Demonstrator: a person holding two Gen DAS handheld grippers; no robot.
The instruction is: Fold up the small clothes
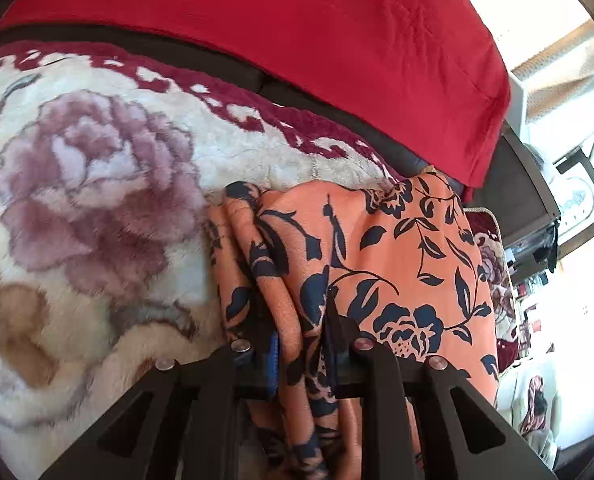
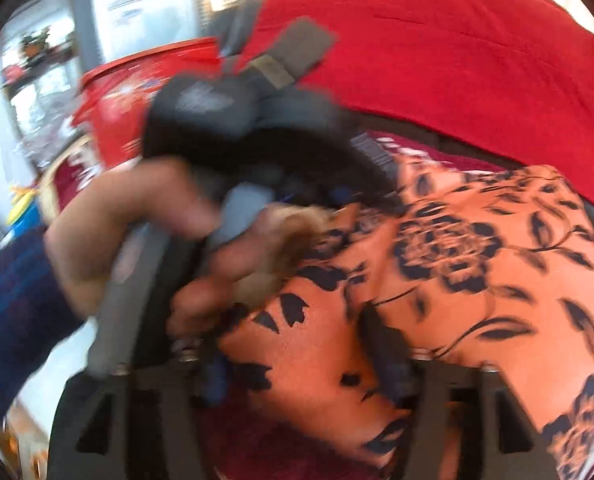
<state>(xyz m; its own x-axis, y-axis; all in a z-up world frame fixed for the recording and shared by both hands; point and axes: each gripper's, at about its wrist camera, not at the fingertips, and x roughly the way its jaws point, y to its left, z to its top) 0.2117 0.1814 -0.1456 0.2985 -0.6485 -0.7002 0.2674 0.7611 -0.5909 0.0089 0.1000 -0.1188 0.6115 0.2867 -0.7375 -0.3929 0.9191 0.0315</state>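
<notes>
An orange garment with dark blue flowers (image 1: 397, 248) lies bunched on a plush floral blanket (image 1: 97, 200). My left gripper (image 1: 297, 320) is shut on a gathered fold of it, and the cloth fills the narrow gap between the black fingers. In the right wrist view the same garment (image 2: 477, 280) spreads to the right. My right gripper (image 2: 301, 360) stands open, its jaws wide apart with slack cloth lying between them. A person's hand (image 2: 137, 216) in a blue sleeve (image 2: 9, 300) holds the left tool just ahead of it; that view is blurred.
A red cover (image 1: 297, 40) lies along the far side of the blanket. A red patterned tub (image 2: 137, 96) stands at the back left of the right wrist view. Dark furniture (image 1: 529, 200) and a bright window are off to the right of the bed.
</notes>
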